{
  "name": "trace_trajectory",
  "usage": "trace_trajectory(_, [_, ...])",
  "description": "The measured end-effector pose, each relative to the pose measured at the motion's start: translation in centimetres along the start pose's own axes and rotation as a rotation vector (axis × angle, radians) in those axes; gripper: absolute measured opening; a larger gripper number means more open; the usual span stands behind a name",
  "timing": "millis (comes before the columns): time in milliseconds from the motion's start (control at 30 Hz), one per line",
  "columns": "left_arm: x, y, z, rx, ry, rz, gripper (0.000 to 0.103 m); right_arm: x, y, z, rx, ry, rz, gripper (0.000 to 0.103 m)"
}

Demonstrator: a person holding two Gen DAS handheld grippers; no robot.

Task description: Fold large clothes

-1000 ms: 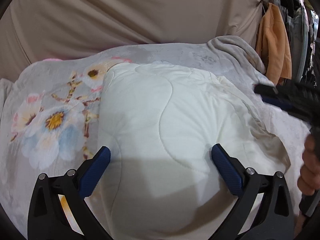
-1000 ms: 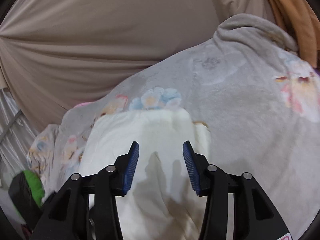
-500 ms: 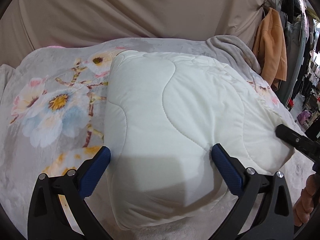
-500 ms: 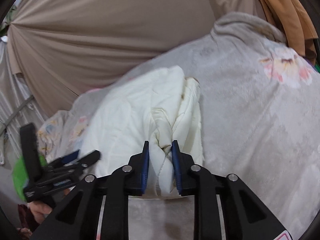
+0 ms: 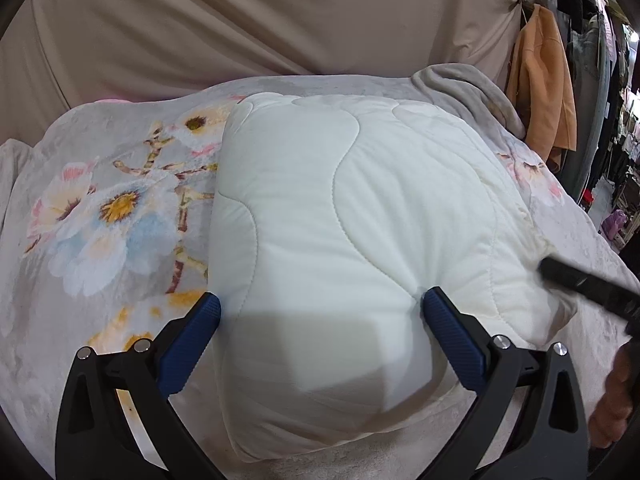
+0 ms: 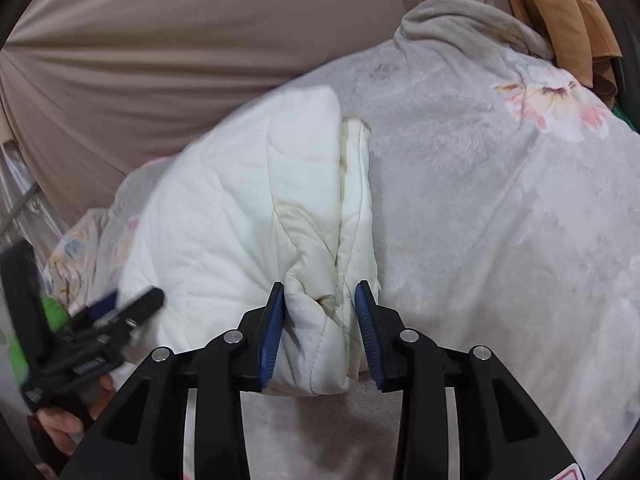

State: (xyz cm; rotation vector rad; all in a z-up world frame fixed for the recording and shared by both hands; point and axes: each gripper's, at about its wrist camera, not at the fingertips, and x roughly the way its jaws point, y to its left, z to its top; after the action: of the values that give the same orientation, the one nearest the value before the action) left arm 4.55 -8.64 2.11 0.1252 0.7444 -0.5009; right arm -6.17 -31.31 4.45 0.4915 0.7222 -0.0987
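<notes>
The white quilted padded garment (image 5: 352,240) lies folded into a thick, puffy block in the middle of the bed, on top of a grey fleece blanket with a flower print (image 5: 100,216). Its layered open edges are turned to the right side, where the stacked folds show as separate lips.

The right gripper (image 6: 320,312) has its jaws around the near corner of these layers. They have just been opening a little after a squeeze, and the bunched cloth is between them; the blue pads look close to the fabric or only lightly on it, so I judge this as a letting go, not a firm hold. The left gripper (image 5: 320,312) has its jaws wide apart, one on each side of the near part of the block, and it grips nothing.

To me the folding looks nearly finished and the tidying step is in hand. The next move probably calls for drawing the right jaws back carefully, so the corner does not spring open.

Behind the bed hangs a beige draped curtain (image 5: 240,20), and an orange coat (image 5: 544,80) hangs at the far right.
</notes>
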Motion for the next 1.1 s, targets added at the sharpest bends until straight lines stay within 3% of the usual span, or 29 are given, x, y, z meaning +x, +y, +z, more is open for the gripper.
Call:
trace_trajectory(133, [0.1, 0.1, 0.0, -0.005, 0.0, -0.001, 0.098, -2.8, 2.5, 3.0, -0.088, -0.093, -0.017, 0.034])
trace_trajectory(233, [0.0, 0.0, -0.1, -0.004, -0.001, 0.0, 0.098, -1.9, 3.9, 5.0, -0.133, -0.11, -0.055, 0.031])
trace_trajectory(367, [0.0, 0.0, 0.0, -0.005, -0.001, 0.0, 0.098, 2.7, 4.3, 6.4, -0.132, -0.017, -0.076, 0.018])
trace_trajectory(467, [0.1, 0.1, 0.0, -0.004, -0.003, -0.004, 0.098, 6.7, 3.8, 5.5, -0.126, 0.074, -0.098, 0.018])
trace_trajectory(800, [0.5, 0.0, -0.2, 0.009, -0.011, -0.008, 0.098, 7.8, 3.4, 4.2, -0.143, 0.061, -0.099, 0.018])
trace_trajectory(900, [0.0, 1.1, 0.1, -0.042, 0.016, -0.055, 0.098, 5.2, 3.1, 4.3, -0.077, 0.009, -0.067, 0.028])
trace_trajectory(967, [-0.6, 1.8, 0.4, -0.082, 0.024, -0.09, 0.098, 3.3, 2.5, 4.3, -0.039, -0.029, -0.036, 0.05])
trace_trajectory(1100, [-2.5, 2.6, 0.9, -0.095, -0.021, -0.105, 0.098, 1.4, 0.5, 3.5, 0.038, -0.014, 0.011, 0.063])
